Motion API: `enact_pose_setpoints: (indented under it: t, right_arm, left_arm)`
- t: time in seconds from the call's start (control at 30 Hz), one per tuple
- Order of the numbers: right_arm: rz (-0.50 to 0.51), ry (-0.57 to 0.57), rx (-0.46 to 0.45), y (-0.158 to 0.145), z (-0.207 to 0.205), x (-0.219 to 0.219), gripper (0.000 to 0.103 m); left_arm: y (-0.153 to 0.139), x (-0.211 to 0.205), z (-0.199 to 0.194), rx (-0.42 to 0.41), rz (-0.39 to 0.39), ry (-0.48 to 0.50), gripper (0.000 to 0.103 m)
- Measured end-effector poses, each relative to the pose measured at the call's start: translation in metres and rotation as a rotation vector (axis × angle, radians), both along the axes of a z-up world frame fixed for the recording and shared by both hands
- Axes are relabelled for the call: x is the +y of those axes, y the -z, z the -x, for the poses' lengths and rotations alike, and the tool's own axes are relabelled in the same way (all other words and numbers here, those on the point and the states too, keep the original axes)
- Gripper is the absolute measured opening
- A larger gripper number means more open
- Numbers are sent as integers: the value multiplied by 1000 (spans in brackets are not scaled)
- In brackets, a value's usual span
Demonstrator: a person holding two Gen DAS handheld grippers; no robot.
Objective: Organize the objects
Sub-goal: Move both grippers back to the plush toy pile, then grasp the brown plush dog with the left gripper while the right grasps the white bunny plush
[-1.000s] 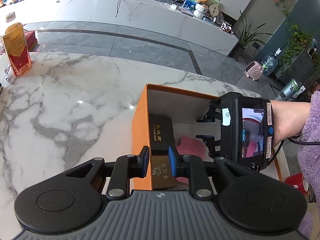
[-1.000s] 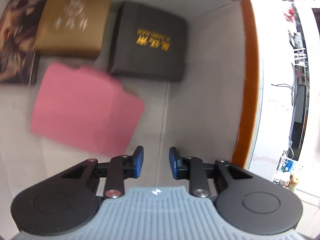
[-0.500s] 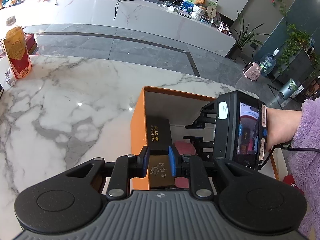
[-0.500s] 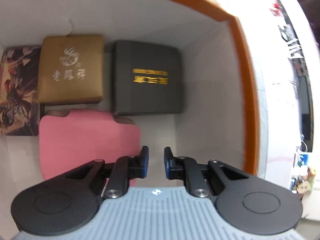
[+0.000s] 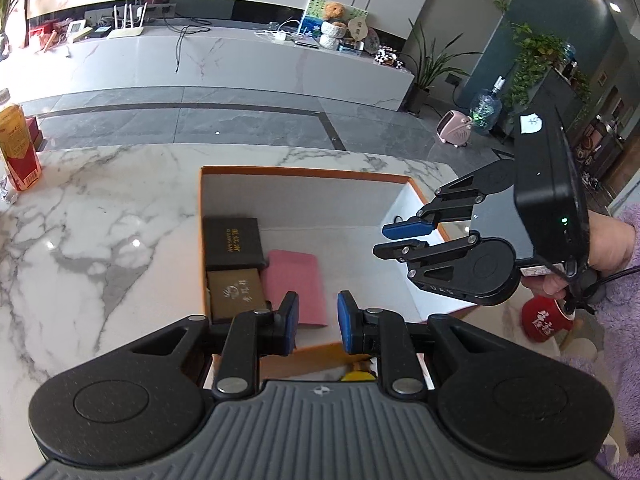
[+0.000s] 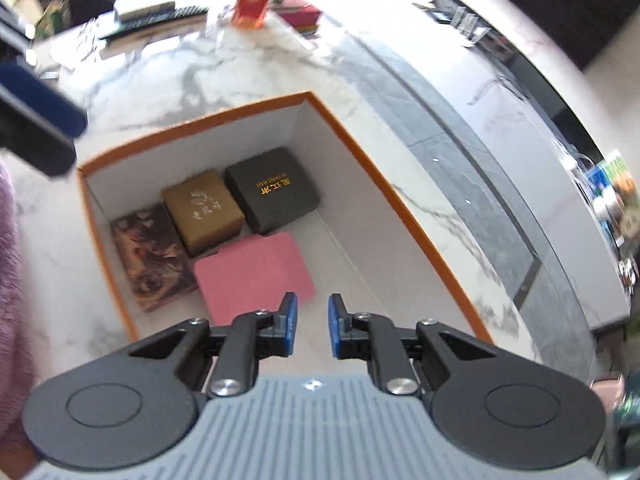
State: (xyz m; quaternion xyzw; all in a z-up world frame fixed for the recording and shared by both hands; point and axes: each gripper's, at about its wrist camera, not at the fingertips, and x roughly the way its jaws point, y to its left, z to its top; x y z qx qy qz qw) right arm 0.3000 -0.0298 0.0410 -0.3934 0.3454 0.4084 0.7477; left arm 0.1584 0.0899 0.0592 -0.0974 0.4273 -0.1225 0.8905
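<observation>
Orange card forms the rim of the open rectangular storage box (image 6: 404, 216) that stands on the white grey-veined marble table (image 5: 100, 232); its inside is lined white. Four things are seen lying flat on its floor. A black square case with gold lettering (image 6: 272, 194) is set in the far corner, a tan-gold square case with a pale emblem (image 6: 204, 212) just beside it, and a dark brown flat box with a printed pattern (image 6: 154, 256) next in the same row. A pink flat card folder (image 6: 256, 274) is laid in front of them, its far edge tucked against the gold case.

The two cases are judged stiff, light and smooth-skinned, best taken across opposite side walls. The pink folder is judged thin and bendable, so it would be pinched at a free edge rather than across its face. The patterned box looks rigid and shallow; little room is left between it and the box wall.

The left gripper (image 5: 318, 318) is held above the box's near end with its jaws narrowly parted and nothing between them. The right gripper (image 6: 312, 322) is held above the box's right side, jaws likewise narrowly parted and empty.
</observation>
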Motion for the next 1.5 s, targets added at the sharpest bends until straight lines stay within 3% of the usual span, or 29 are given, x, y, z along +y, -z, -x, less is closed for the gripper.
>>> enact_pose_setpoints:
  t: [0.03,0.07,0.17,0.23,0.37,0.47,0.6,0.7,1.2,1.3,1.5]
  right_arm:
    - [-21,28,0,12,19,-9,16]
    - [-48,57,8,9,46,-47,16]
    - [-155,164,55,1,78,-81,17]
    - [-237,240,92,-3,93,-103,23]
    - [-353,382,82,-12,124,-160,33]
    - [-434,485,114,-6,148,-184,37]
    - [-535,564,170,11,169,-205,51]
    - [-585,616,182,22,170,-221,64]
    - [-739,711,431,55,141,-245,70]
    - [-733,710,458,61,134,-242,70]
    - [-735,693,441,62,138,-240,60]
  left_arm:
    - [-1,-7,7,-7,5,13,24]
    - [-2,-14,13,-14,14,28,24]
    - [1,-34,30,-27,46,63,24]
    - [7,-44,37,-21,76,73,24]
    - [26,-63,44,1,127,88,24]
    - [42,-74,45,9,129,82,24]
    - [64,-82,45,29,143,56,24]
    - [82,-86,47,51,165,27,24]
    - [98,-102,54,103,89,47,27]
    - [98,-102,55,110,83,45,35]
    - [102,-104,49,126,73,45,45]
